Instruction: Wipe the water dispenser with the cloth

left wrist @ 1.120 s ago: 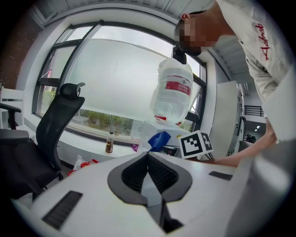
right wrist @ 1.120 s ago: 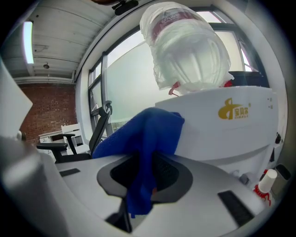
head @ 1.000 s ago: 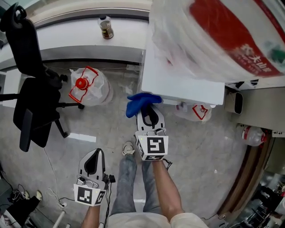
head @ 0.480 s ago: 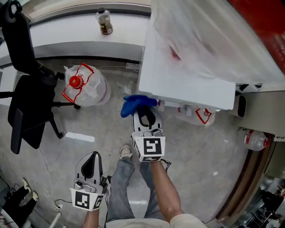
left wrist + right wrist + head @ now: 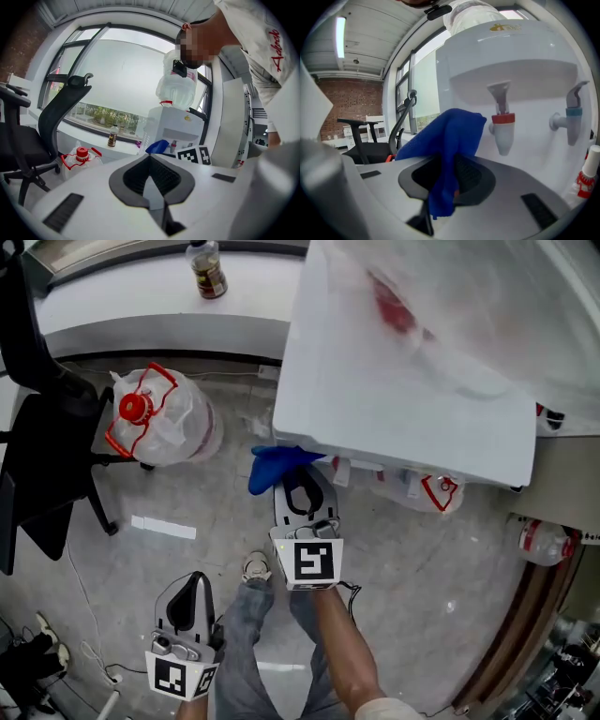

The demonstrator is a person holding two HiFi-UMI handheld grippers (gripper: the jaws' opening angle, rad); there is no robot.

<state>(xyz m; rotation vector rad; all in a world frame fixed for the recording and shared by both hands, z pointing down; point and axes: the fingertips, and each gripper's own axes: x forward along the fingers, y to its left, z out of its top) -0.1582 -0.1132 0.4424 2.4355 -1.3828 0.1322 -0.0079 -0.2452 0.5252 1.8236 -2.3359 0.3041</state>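
Head view: my right gripper (image 5: 300, 491) sat nearer the water dispenser (image 5: 375, 399), which lay at its 12 o'clock; my left gripper (image 5: 192, 594) sat at 7.
Left gripper view: jaws closed together, empty.
Right gripper view: jaws clamped on the blue cloth (image 5: 450, 150), red tap (image 5: 502, 126) at 1 o'clock.

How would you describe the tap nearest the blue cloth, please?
On the white water dispenser, two taps hang in the front recess. It is the left tap as you face it, beside the blue cloth; its band is red, while its neighbour has blue.
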